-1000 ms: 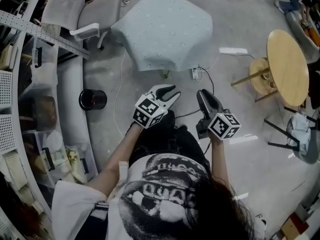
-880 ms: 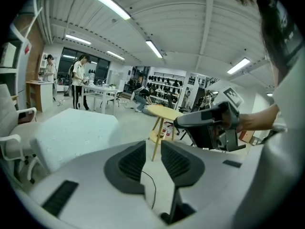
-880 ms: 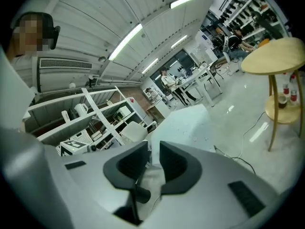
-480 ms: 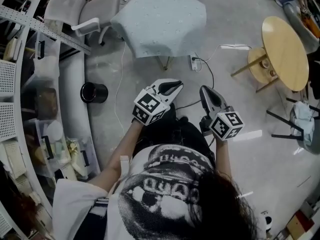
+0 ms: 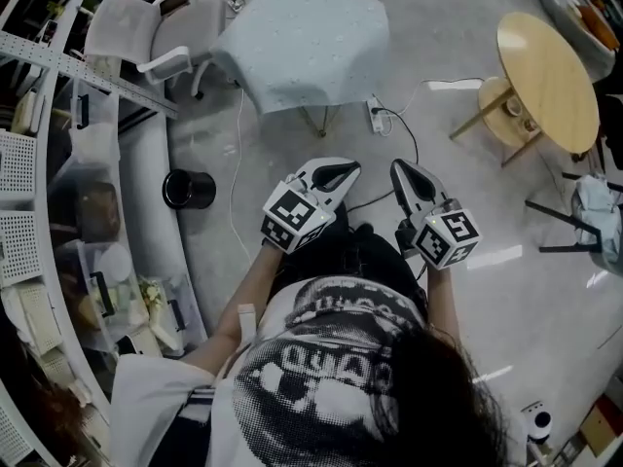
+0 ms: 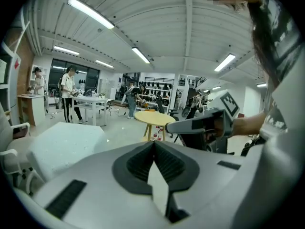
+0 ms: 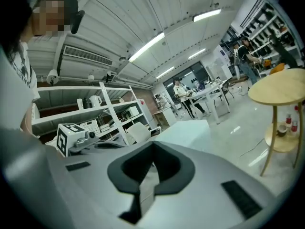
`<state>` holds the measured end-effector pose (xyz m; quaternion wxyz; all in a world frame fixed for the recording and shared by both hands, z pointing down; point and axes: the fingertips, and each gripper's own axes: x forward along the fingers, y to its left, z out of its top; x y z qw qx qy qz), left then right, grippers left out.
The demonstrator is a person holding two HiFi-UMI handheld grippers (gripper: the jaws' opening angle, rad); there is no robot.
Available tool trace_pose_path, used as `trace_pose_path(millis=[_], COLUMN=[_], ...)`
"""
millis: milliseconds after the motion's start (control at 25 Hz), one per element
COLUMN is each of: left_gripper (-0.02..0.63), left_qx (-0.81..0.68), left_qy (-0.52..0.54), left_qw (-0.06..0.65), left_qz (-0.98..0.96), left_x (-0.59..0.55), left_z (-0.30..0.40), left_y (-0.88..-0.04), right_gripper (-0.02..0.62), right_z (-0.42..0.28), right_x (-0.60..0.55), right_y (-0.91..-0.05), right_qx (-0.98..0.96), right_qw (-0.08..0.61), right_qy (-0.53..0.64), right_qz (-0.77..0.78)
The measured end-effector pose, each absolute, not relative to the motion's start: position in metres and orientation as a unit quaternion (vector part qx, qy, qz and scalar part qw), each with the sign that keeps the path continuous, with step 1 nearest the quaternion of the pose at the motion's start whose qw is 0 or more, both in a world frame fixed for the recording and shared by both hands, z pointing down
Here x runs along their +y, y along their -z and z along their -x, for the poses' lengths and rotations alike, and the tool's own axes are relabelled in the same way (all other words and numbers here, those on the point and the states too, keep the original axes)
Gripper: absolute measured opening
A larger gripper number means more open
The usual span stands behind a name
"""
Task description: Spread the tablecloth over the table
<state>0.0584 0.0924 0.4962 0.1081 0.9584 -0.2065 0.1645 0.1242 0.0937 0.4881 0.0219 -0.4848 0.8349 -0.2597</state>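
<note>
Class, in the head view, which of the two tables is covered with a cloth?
The one at top centre, under the pale tablecloth; the round wooden table on the right has a bare top.

No legible text, square coded markers on left cube [image 5: 292, 217], right cube [image 5: 446, 238], shirt print [image 5: 321, 377] unreadable

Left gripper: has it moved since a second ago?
Yes. The left gripper drew away from the floor power strip, toward the person; its claw just closed, empty.
</note>
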Motion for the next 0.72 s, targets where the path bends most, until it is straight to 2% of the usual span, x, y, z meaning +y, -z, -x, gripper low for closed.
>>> trace_pose_path(millis=[720], left_gripper=[0.012], left_qx=[-0.193], left_qy=[-0.171], left_qw=[0.098], left_qz=[-0.961], left_x=[0.112], left_z=[-0.059], left_y=[-0.490], right_gripper=[-0.005], right_z=[-0.118], right_x=[0.103], right_y=[-0.483], right_qx=[0.843], right_qw=[0.010], right_qy=[0.247], right_qz=[0.478])
